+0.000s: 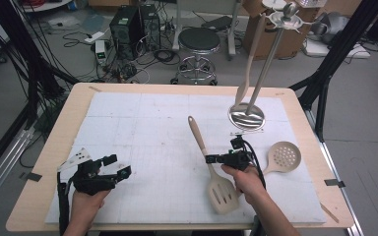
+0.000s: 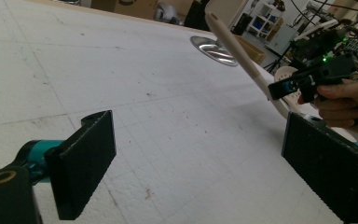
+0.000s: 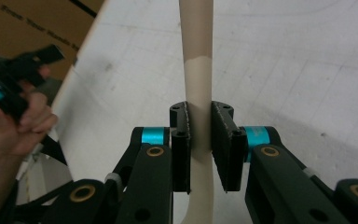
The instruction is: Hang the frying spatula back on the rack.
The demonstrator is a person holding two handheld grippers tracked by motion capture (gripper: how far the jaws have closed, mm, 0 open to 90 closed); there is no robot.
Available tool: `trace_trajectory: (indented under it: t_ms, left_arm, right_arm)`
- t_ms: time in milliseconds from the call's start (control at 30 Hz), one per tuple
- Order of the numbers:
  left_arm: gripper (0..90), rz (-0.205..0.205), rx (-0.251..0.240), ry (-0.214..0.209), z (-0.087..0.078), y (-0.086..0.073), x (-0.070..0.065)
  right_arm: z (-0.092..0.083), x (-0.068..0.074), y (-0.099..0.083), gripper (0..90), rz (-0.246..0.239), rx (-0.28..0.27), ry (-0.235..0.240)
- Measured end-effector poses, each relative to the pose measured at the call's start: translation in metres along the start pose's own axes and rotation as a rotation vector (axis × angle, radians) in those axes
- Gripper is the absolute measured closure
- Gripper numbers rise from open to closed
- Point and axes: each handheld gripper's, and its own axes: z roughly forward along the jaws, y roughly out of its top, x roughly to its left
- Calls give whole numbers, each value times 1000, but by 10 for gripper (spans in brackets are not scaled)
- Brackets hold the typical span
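Note:
A beige slotted spatula [image 1: 220, 192] lies front right on the white mat [image 1: 142, 128], its long handle [image 2: 237, 45] slanting up and away from the person. My right gripper [image 1: 212, 159] is shut on that handle just above the head. In the right gripper view both pads press the handle [image 3: 196, 46] between them [image 3: 200, 126]. My left gripper [image 1: 118, 166] hovers over the front left of the mat. Its jaws stand wide open with nothing between them [image 2: 205, 158]. The right gripper [image 2: 303, 84] and its hand show beyond it.
A utensil rack with a round metal base [image 1: 246, 116] stands at the back right, a beige utensil [image 1: 248, 73] hanging from it. A round beige skimmer [image 1: 283, 157] lies right of my right hand. A stool [image 1: 198, 42] and cables sit on the floor beyond the table.

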Motion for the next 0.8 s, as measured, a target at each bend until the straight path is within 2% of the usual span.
trace_trajectory:
  t_ms: [300,533,600,800]
  left_arm:
    - [106,2,-1,0,0,0,0]
    - [106,-4,-5,-2,0,0,0]
    - [106,-4,-5,-3,0,0,0]
    - [106,1,-1,-4,0,0,-1]
  right_arm:
    - [-26,3,8,792,-1,-130,35]
    - [-53,6,14,791,-15,-282,17]
    - [-63,8,15,791,-31,-337,-6]
    - [-82,18,22,791,-77,-448,-96]
